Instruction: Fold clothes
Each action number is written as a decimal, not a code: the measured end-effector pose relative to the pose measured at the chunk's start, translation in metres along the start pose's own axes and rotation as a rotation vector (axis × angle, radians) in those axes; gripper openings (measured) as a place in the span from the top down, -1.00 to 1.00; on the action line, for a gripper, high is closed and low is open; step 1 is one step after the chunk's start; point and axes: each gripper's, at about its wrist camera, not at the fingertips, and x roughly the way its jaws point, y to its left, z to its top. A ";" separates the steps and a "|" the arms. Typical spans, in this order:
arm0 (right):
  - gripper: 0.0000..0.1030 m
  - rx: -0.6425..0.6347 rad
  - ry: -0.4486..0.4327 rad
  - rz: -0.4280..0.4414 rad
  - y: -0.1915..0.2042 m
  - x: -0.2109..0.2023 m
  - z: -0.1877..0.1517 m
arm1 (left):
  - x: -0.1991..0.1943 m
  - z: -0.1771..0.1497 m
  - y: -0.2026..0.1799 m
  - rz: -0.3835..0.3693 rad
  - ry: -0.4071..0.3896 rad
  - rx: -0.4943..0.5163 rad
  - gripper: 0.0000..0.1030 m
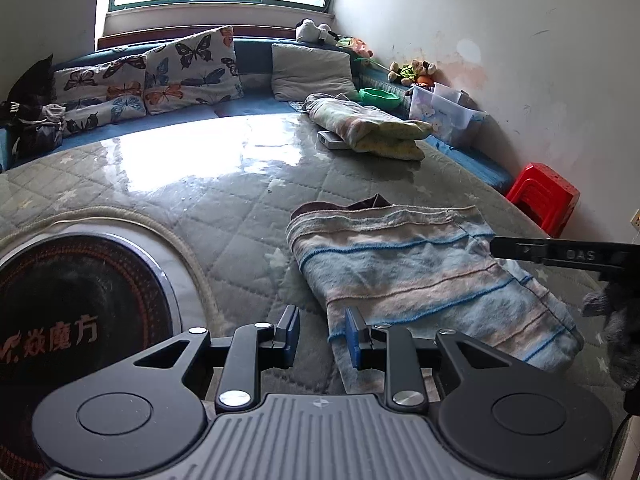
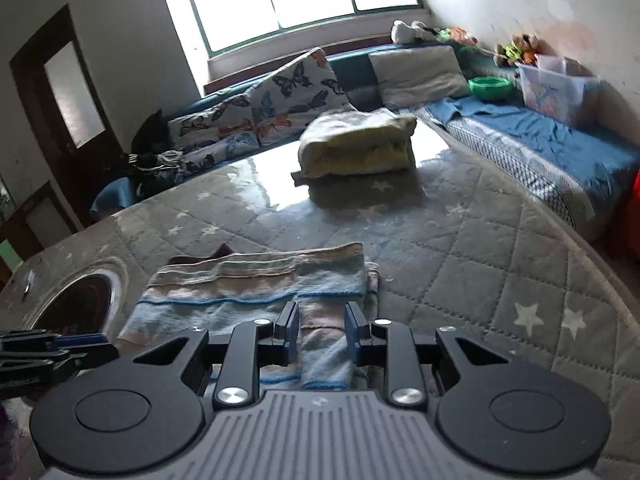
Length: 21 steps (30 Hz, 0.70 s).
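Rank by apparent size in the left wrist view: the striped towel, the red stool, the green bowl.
Largest to smallest as they look:
1. striped towel, though it lies nearest the camera
2. red stool
3. green bowl, farthest away, so its true size is unsure

Near edge of striped garment (image 2: 256, 292) hidden behind right gripper (image 2: 322, 330)

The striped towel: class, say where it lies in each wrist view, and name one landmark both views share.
Left wrist: striped towel lies right of centre, lower half.
Right wrist: striped towel lies left of centre, just beyond the fingers.
Shared landmark: the folded yellow blanket farther back.
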 end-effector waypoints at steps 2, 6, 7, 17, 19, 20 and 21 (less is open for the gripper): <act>0.51 -0.023 -0.002 0.008 0.006 -0.010 -0.005 | -0.005 -0.003 -0.001 -0.002 0.001 -0.002 0.37; 0.45 -0.067 0.010 0.022 0.018 -0.029 -0.026 | -0.015 -0.014 -0.005 -0.014 0.010 0.012 0.32; 0.42 -0.081 0.011 0.024 0.021 -0.034 -0.033 | -0.018 -0.018 -0.007 -0.019 0.014 0.017 0.31; 0.42 -0.008 -0.044 0.030 0.016 -0.073 -0.076 | -0.033 -0.046 -0.018 -0.030 0.042 0.061 0.27; 0.42 0.009 -0.057 0.026 0.015 -0.076 -0.077 | -0.034 -0.049 -0.018 -0.019 0.043 0.069 0.21; 0.42 0.017 -0.063 0.024 0.015 -0.078 -0.078 | -0.035 -0.050 -0.018 -0.016 0.043 0.071 0.21; 0.42 0.025 -0.070 0.022 0.015 -0.079 -0.078 | -0.036 -0.050 -0.018 -0.013 0.042 0.072 0.21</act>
